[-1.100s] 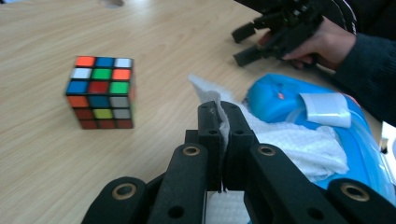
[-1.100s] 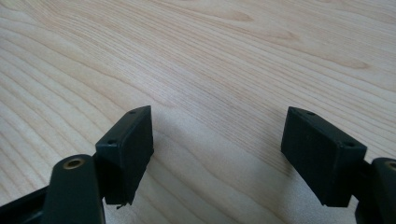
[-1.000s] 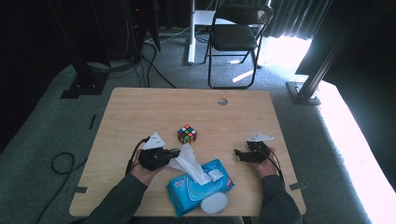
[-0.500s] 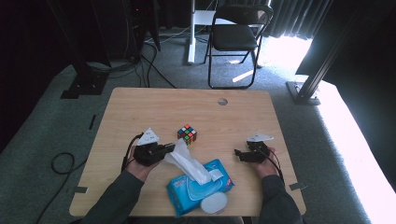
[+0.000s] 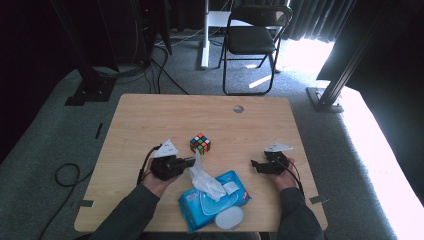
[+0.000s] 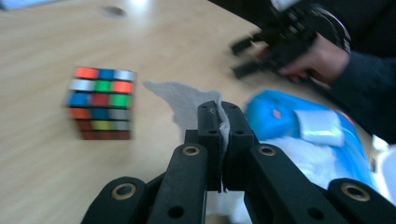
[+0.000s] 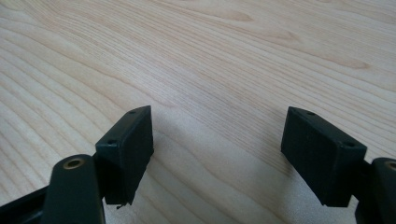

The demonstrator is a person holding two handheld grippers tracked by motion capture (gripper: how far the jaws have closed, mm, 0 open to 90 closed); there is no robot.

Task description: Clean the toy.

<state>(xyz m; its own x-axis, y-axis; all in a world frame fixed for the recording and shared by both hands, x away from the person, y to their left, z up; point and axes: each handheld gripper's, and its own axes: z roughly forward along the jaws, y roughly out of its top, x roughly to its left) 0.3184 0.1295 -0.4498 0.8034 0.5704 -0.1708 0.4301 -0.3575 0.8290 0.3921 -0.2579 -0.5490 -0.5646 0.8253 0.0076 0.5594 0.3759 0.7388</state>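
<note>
We clench a crumpled white wipe (image 6: 187,100) in our left gripper (image 6: 219,116); right gripper (image 7: 217,140) released over woodgrain desk (image 7: 224,56).

A: What does the left tool (image 6: 219,122) have?
B: Its 2 black jaws are pinched on a white wipe (image 6: 183,101).
A: And around it?
B: A colour cube (image 6: 100,102) on the table (image 6: 173,42), a blue wipe pack (image 6: 303,130), and the other hand (image 6: 314,56) with its tool (image 6: 243,58) beyond.
</note>
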